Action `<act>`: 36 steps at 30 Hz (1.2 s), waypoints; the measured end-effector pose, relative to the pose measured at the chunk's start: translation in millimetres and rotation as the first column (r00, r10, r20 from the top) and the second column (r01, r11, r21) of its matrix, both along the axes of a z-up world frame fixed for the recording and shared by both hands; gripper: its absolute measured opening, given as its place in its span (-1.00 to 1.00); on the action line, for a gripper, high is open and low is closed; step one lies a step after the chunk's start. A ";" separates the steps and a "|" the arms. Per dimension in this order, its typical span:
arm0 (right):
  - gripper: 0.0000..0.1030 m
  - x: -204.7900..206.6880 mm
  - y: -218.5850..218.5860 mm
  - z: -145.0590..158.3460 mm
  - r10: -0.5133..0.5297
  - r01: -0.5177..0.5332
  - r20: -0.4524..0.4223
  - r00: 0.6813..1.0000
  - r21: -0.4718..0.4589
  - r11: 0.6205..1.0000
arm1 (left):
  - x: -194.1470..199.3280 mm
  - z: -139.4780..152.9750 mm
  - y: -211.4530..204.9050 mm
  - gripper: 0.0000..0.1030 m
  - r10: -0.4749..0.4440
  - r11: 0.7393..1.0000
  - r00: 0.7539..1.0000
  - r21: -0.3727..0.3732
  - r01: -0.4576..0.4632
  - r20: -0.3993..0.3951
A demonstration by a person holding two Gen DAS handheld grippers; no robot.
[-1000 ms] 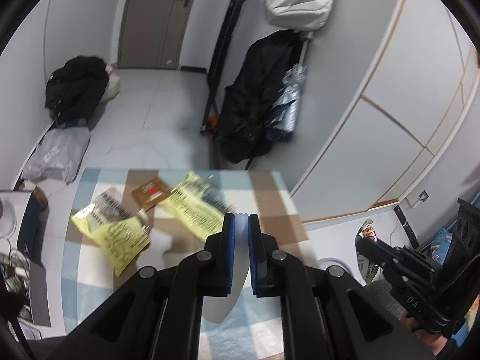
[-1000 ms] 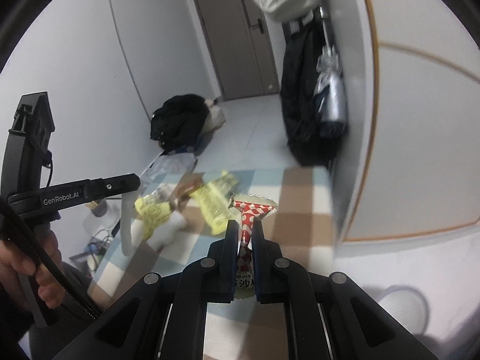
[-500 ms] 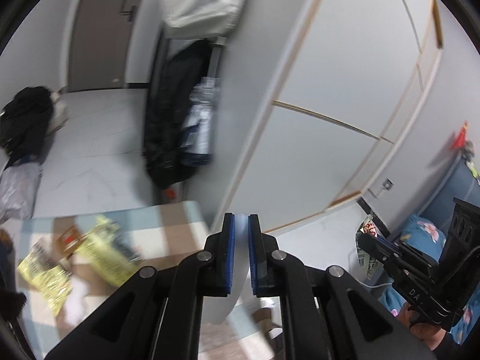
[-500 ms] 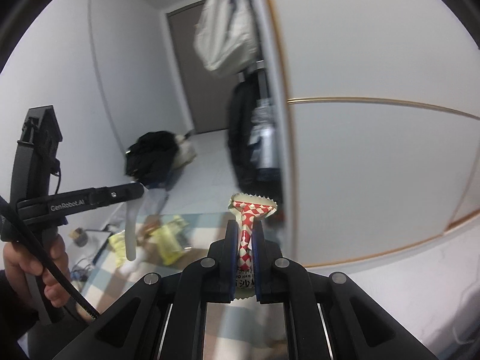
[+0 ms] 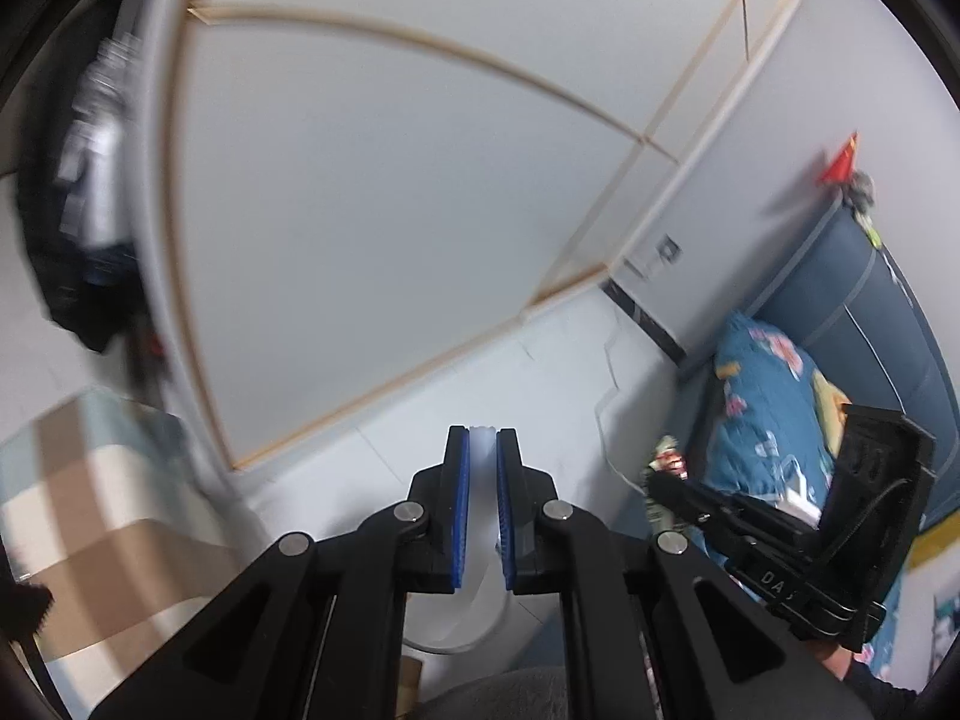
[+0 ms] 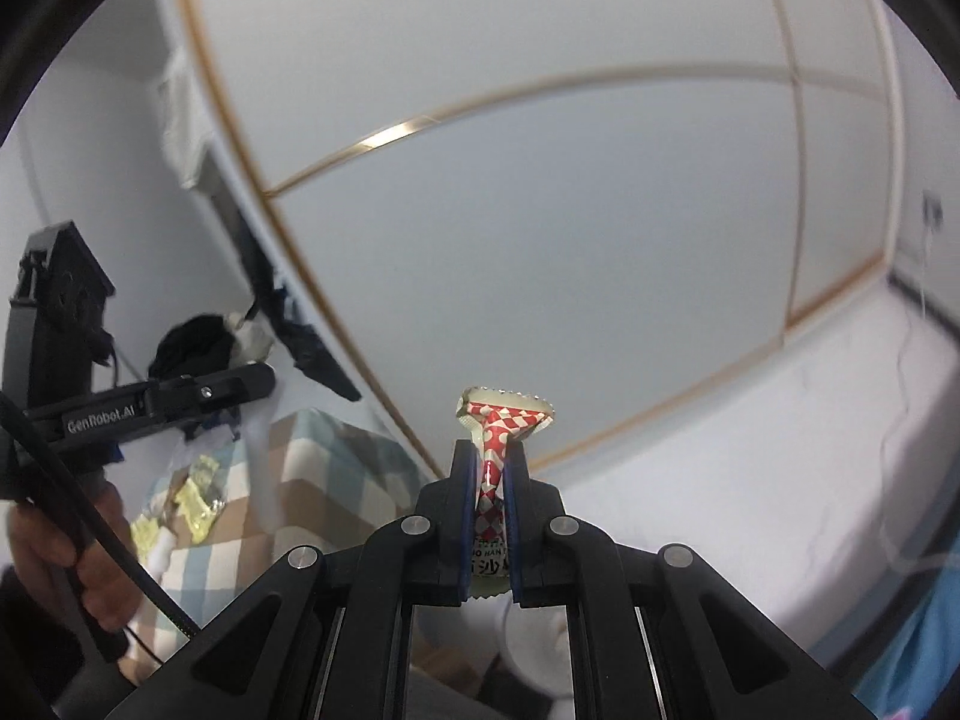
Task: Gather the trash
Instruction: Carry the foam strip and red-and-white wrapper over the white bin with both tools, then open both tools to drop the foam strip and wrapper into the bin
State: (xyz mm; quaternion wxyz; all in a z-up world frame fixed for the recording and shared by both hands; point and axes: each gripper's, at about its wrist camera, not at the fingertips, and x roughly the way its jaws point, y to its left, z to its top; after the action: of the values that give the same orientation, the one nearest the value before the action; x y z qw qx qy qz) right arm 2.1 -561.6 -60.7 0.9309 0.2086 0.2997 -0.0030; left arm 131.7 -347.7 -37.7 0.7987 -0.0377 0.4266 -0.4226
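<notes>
Right gripper [image 6: 492, 468] jaws clamping checkered wrapper [image 6: 501, 420]; left gripper [image 5: 481, 456] jaws closed

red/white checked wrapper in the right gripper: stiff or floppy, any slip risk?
The checked wrapper looks like thin, light film: it is pinched flat in the right gripper, so probably floppy. Its crimped top flares above the fingers without drooping, so it likely keeps some shape. The glossy surface may be slippery, though the wrapper sits deep in the grip.
</notes>
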 end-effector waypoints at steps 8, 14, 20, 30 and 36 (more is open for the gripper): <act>-0.84 1.5 -37.2 -60.9 -0.044 0.052 -0.106 0.993 0.068 0.996 | 14.2 -45.4 -51.7 -0.91 -0.109 0.991 0.991 0.072 0.115 -0.076; -0.84 11.7 -55.0 -103.7 -0.051 0.075 -0.187 0.981 0.123 0.990 | 18.7 -87.1 -85.3 -0.91 -0.166 0.968 0.967 0.157 0.197 -0.192; -0.84 19.5 -55.3 -157.7 -0.016 0.073 -0.277 0.961 0.196 0.978 | 22.1 -127.3 -106.1 -0.91 -0.215 0.942 0.933 0.190 0.276 -0.288; -0.84 11.9 -40.1 -230.6 0.043 0.082 -0.404 0.914 0.286 0.955 | 21.3 -192.1 -129.9 -0.91 -0.189 0.891 0.885 0.305 0.336 -0.425; -0.84 18.9 -36.5 -263.3 0.078 0.075 -0.444 0.893 0.316 0.946 | 25.3 -211.6 -128.2 -0.89 -0.133 0.888 0.884 0.343 0.307 -0.448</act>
State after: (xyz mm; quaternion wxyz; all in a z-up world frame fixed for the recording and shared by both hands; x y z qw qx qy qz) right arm 21.0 -598.1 -324.0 0.7888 0.3522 0.5036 -0.0011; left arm 157.0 -475.9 -249.3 0.6262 0.0898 0.6648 -0.3972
